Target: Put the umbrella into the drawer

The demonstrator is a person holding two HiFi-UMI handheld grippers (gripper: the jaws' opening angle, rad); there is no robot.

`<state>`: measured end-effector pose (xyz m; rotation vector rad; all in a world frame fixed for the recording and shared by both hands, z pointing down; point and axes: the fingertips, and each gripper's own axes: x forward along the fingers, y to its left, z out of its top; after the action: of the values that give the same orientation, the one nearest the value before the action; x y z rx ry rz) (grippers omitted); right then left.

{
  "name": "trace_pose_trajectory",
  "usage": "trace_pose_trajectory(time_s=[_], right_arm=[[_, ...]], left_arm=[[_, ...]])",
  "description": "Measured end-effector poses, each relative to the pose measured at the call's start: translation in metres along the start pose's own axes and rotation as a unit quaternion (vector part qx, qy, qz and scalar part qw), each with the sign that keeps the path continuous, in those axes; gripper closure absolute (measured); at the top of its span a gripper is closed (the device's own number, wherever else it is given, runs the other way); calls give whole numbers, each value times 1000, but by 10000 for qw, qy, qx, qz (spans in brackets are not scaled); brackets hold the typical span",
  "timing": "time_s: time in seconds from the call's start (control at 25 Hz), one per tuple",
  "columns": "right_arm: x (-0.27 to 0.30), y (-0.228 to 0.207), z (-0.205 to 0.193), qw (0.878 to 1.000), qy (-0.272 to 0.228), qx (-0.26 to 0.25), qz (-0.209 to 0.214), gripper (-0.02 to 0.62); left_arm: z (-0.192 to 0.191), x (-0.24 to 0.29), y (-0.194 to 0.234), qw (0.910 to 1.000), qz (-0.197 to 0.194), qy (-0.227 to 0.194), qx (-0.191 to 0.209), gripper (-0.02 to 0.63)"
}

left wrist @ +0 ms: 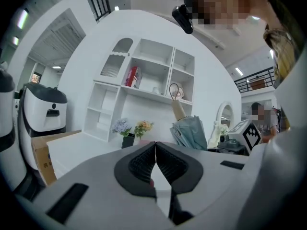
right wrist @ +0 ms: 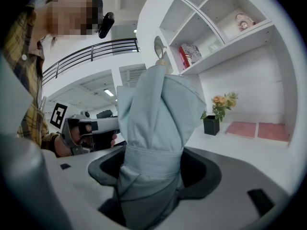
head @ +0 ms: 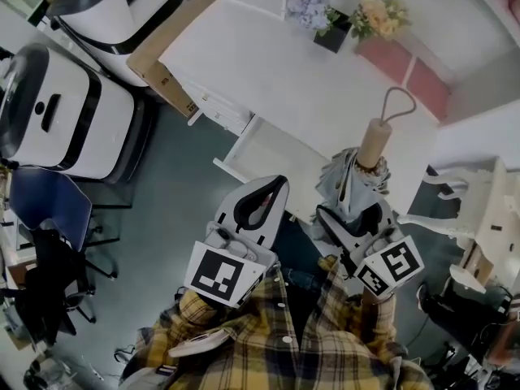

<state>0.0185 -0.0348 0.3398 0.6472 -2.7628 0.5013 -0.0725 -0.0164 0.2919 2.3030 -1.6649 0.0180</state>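
Going left to right: the left gripper (head: pixel 275 187) was pinched fully closed on nothing, and its own view showed the ribbed pads meeting with no gap. It hung at the front left corner of the open white drawer (head: pixel 276 157). To the right of the drawer, over its front right corner, the right gripper (head: pixel 354 211) was clamped around a folded grey-blue umbrella (head: pixel 351 181). The umbrella stood pretty much upright, with its tan handle (head: pixel 374 140) and cord loop (head: pixel 398 104) pointing up and away. My read is that it'd be light and easy to carry. The canopy is loose, slick-looking fabric over a stiff core, so a grip on the puffy part would probably squish and slide. The strap (right wrist: pixel 152 158) cinched round the bundle looked like the smart place to hold. That's roughly where the jaws sat in the right gripper view, with fabric bulging above and below. The hard handle would be the other decent option. As for the views, only the head view showed the drawer at all, so it was the only one telling you the drawer was open. The right gripper view gave the close look at the strap and the grip. The left gripper view caught the umbrella from the side, plus a white shelf unit (left wrist: pixel 144 80) rising beyond the drawer.
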Motion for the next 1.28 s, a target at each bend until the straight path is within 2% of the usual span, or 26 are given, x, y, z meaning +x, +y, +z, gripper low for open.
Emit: trace_pose_trajectory(time_s=[0.24, 0.48, 0.68, 0.88, 1.28], right_arm=[[15, -41, 14, 9998, 112, -46, -124, 262], [26, -65, 26, 9998, 148, -16, -147, 264], [35, -73, 32, 9994, 123, 51, -309, 262], [33, -74, 33, 9969, 31, 223, -757, 263], [24, -64, 24, 9918, 47, 241, -1254, 262]], left_arm=[[15, 55, 7, 9995, -247, 196, 98, 584], [22, 85, 10, 9986, -420, 296, 105, 584], [27, 101, 13, 9969, -685, 375, 125, 584], [29, 111, 11, 9911, -1217, 515, 166, 584], [30, 107, 22, 9865, -1535, 506, 266, 584]])
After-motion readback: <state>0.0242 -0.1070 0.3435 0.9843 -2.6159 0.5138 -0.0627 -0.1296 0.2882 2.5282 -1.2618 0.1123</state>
